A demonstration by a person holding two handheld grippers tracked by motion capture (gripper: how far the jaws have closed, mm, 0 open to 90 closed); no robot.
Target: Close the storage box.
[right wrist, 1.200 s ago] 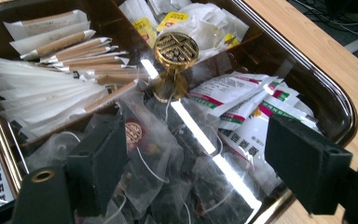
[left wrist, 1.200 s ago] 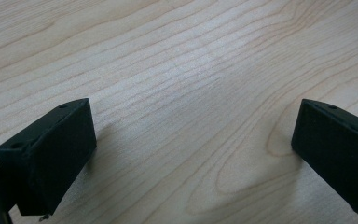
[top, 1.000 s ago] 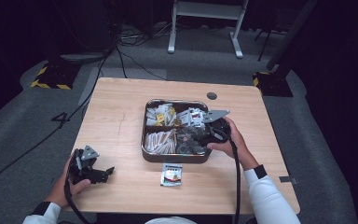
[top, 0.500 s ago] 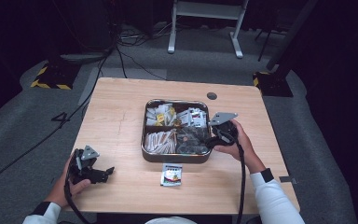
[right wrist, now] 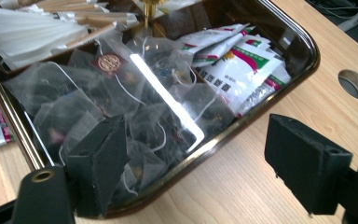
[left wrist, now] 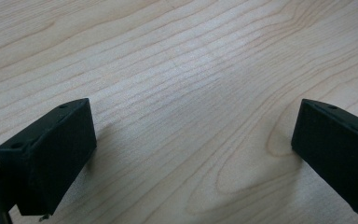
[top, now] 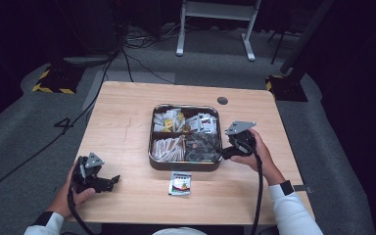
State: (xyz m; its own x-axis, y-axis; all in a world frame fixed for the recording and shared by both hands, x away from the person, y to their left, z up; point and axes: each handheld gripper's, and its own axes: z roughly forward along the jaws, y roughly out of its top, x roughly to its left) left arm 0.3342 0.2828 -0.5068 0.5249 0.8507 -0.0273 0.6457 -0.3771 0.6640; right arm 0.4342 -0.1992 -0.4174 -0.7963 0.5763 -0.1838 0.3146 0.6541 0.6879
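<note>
In the tray's (right wrist: 279, 28) near compartment, translucent pyramid tea bags (right wrist: 98, 102), strings, dark leaves

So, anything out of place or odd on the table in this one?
One sachet lies alone on the table, just in front of the tray, while every other packet sits inside the compartments. Nothing looks spilled or damaged.
</note>
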